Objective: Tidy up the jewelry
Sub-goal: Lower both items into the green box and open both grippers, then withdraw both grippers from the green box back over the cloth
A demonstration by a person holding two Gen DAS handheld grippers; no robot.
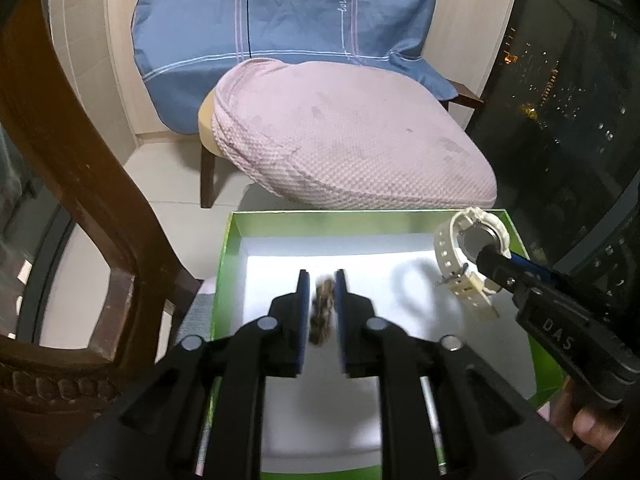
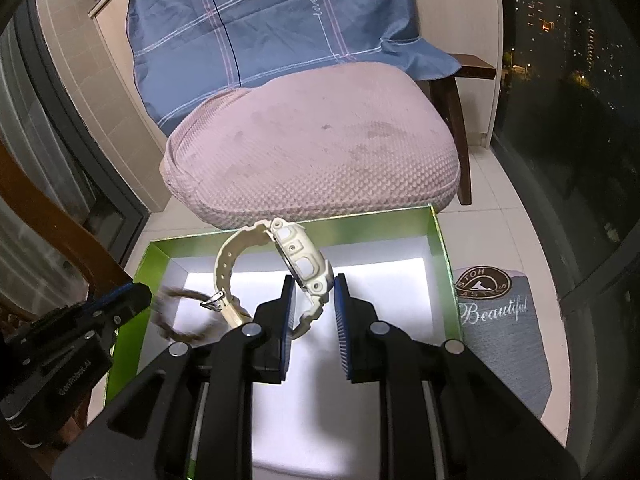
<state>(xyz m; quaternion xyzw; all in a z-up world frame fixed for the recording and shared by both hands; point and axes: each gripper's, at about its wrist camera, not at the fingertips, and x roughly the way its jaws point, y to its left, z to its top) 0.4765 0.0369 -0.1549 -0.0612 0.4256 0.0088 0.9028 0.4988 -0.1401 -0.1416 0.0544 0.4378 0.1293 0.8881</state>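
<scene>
Watch (image 2: 296,264): cream-white, chunky resin case with a ribbed, holed strap and a metal buckle (image 2: 212,301) hanging loose at one strap end. Metal case back shows in the left wrist view. Case stands on edge, dial facing sideways; strap curls away from it in a loop, long axis running roughly from the far edge of the box down toward the near side.

Second piece: a brown braided bracelet (image 1: 323,312), blurred, its length running along the fingers.

Both hang over an open green box (image 1: 228,264) with a white floor, sitting on the pale tiled floor in front of a chair with a pink cushion (image 1: 352,140) and a blue checked pillow (image 1: 280,16). A grey mat (image 2: 504,336) with lettering lies just beside the box on its right.

Right gripper (image 2: 314,280): fingers part-way open, the watch case between the blue pads, lying against the left pad; a gap shows at the right pad. Cannot tell whether the pads truly pinch it.

Left gripper (image 1: 322,276): fingers narrowly parted, the bracelet in the slot between them. It looks loose; whether either pad touches it, cannot tell.

A thumb (image 1: 588,424) shows at the right gripper's handle.
</scene>
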